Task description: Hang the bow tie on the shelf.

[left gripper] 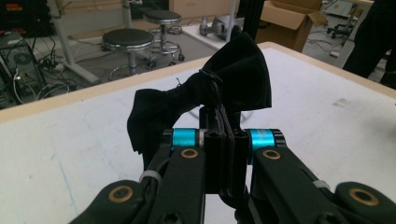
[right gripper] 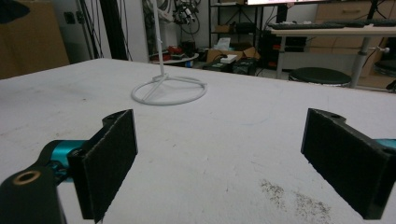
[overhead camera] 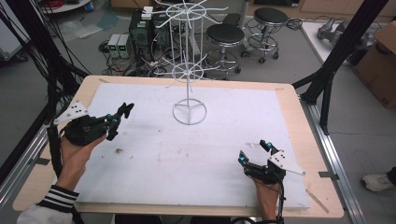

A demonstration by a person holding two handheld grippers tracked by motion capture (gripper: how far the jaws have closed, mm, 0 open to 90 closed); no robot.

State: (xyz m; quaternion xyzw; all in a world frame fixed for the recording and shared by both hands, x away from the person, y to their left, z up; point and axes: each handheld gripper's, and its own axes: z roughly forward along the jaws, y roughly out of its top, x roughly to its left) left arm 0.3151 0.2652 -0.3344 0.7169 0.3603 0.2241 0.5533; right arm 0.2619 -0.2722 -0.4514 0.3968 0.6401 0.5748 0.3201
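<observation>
The left gripper (overhead camera: 116,119), jaws clamped on a black bow tie (left gripper: 210,93), sits left of the white wire display stand (overhead camera: 188,70), probably for hanging it, while the right gripper (overhead camera: 254,151) waits nearer the person, jaws apart.

Black cloth (left gripper: 233,74), white wire rack (overhead camera: 188,70), white table cover (overhead camera: 196,154).

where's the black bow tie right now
The black bow tie is clamped in the left gripper, held over the table's left side, left of the white wire rack.
</observation>
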